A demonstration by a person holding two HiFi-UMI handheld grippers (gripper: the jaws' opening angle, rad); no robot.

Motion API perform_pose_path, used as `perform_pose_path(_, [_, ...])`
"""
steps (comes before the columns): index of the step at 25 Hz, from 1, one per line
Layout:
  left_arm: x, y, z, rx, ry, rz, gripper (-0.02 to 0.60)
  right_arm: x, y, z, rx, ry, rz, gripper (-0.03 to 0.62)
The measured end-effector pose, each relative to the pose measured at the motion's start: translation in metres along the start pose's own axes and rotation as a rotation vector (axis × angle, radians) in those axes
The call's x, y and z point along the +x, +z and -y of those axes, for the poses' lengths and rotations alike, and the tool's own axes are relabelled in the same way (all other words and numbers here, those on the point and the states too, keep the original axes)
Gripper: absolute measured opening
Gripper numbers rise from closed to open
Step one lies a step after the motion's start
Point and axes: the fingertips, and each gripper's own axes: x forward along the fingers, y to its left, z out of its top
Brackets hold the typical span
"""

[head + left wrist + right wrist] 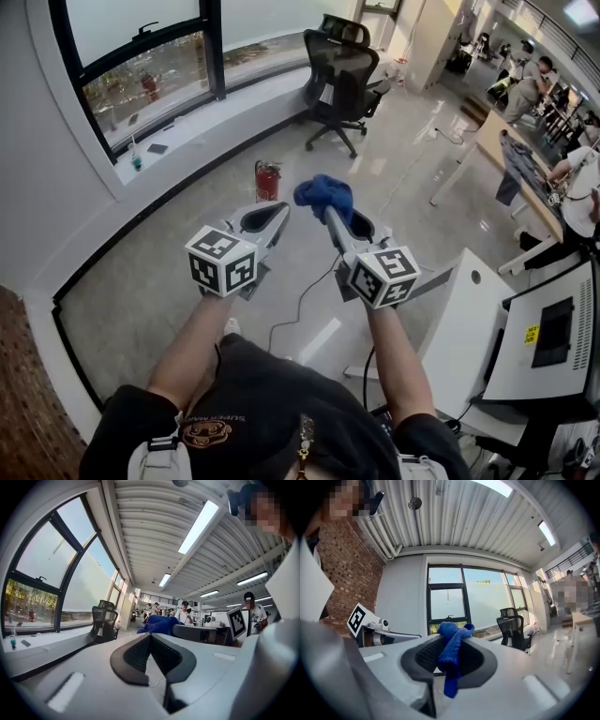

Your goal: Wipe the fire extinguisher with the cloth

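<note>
Far left: the window ledge (178, 141) follows the curved wall. There are small items on it, none relevant to the task.

Left gripper (277, 210): held level, jaws fully together, nothing between them. Its own view shows the pads meeting, with only the room beyond.

Fire extinguisher (267, 180): red, upright on the floor at the foot of the wall below the ledge. In the head view it sits just past the gripper tips and apart from both. Neither gripper view shows it.

Right gripper (330, 212): level, jaws partly closed and clamped on the blue cloth (323, 193). The cloth bunches above the tips, and a tail hangs down between the pads.

Office chair (342, 75): farther back and to the right, well apart from the extinguisher.

Judgement: the step in hand is the approach; no wiping contact yet.
- Bring the right gripper down and forward so the bunched end of the cloth meets the cylinder, not the jaw tips.
- Only a narrow fold looks pinched, so keep the clamp firm and the pressure light, or the cloth may drag out.
- The extinguisher stands free and could tip. Stroke downward along the body rather than pushing sideways.
- The left gripper could steady the top, but its jaws would have to open first.
</note>
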Motion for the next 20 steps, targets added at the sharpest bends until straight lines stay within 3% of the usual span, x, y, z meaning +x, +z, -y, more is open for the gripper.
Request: perform_pose_path(20, [0.002, -0.008, -0.014, -0.005, 0.026, -0.019, 0.006, 0.010, -0.011, 0.012, 0.029, -0.002, -0.022, 0.077])
